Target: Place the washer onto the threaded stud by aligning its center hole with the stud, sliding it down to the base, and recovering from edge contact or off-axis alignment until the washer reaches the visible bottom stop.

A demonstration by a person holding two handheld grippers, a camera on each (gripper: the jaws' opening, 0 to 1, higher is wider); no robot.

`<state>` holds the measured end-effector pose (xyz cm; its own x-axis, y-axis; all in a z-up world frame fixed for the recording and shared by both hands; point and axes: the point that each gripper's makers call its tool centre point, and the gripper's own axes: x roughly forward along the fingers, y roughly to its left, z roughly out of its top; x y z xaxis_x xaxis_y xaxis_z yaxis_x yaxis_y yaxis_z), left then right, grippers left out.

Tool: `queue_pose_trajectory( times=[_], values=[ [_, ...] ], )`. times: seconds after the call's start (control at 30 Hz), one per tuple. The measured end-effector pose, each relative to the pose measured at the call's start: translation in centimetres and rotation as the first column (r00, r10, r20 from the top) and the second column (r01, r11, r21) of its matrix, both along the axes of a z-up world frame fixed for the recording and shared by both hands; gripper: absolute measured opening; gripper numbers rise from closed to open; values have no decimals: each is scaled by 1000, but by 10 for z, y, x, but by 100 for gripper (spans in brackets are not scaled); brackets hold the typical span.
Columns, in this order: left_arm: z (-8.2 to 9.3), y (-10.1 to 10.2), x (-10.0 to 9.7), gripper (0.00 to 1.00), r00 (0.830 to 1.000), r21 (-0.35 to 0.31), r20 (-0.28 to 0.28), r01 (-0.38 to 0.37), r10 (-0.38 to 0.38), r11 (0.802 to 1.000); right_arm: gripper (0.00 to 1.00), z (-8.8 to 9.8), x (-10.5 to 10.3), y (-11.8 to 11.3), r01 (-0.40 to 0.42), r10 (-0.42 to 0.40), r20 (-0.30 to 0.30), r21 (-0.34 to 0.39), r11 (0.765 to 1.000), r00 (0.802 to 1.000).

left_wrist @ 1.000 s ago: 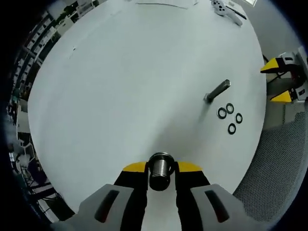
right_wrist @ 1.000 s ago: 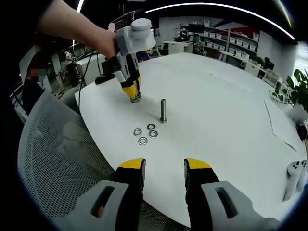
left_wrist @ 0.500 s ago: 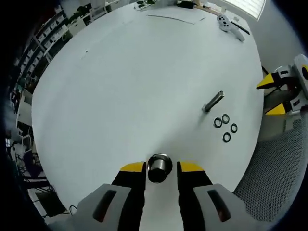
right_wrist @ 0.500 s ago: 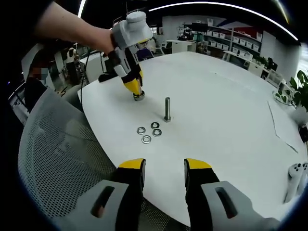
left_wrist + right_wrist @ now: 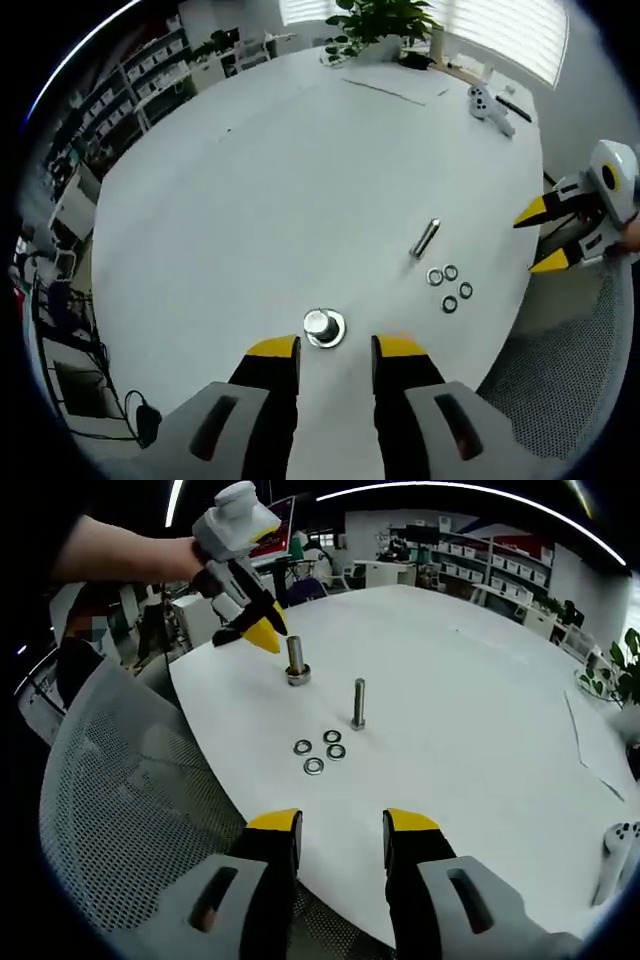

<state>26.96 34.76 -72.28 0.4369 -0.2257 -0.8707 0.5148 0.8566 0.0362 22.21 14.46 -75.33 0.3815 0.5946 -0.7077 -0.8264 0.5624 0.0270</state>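
Note:
A threaded stud (image 5: 323,326) on a wide round base stands upright on the white table (image 5: 250,200), just ahead of my left gripper (image 5: 337,348), which is open and holds nothing. The same stud (image 5: 296,660) appears in the right gripper view, with the left gripper (image 5: 250,635) lifted off beside it in a person's hand. A second stud (image 5: 357,704) stands close by, and several washers (image 5: 320,752) lie flat in front of it. My right gripper (image 5: 342,823) is open near the table's edge, well short of the washers (image 5: 447,285).
A mesh chair (image 5: 130,820) sits against the table edge under my right gripper. A white controller (image 5: 487,102) and papers (image 5: 385,85) lie at the far side of the table, with a potted plant (image 5: 375,18) beyond. Shelving lines the room.
My left gripper opened and let go of the based stud, leaving it upright on the table, then drew back and up. The right gripper stayed open, barely shifting.

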Motion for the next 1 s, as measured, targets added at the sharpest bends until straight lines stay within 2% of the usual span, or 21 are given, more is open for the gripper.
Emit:
queue_pose_trajectory(
  times=[0.17,0.2,0.33,0.47,0.57,0.77,1.0],
  values=[
    [10,8,-13,26,996,-37,54,-71,73,997,35,-1,-2,0,-6,6,-12,-4,1000,1000],
    [12,8,-17,26,994,-63,65,-88,92,994,35,-2,-2,0,-4,4,-14,-5,1000,1000],
    [19,8,-30,27,988,-89,106,-101,110,991,35,-1,-1,-1,5,-5,-10,-3,1000,1000],
    [22,5,-42,28,977,-146,146,-131,152,981,35,-1,0,-1,8,-8,-8,-6,1000,1000],
    [20,2,-56,28,973,-166,164,-135,162,977,35,-2,0,-2,14,-14,-12,-10,1000,1000],
    [9,2,-78,27,974,-183,165,-127,158,975,35,-3,0,-4,20,-20,-14,-18,1000,1000],
    [11,4,-84,28,963,-247,188,-147,196,958,36,-8,0,-7,33,-35,-36,-38,999,999]
  ],
)
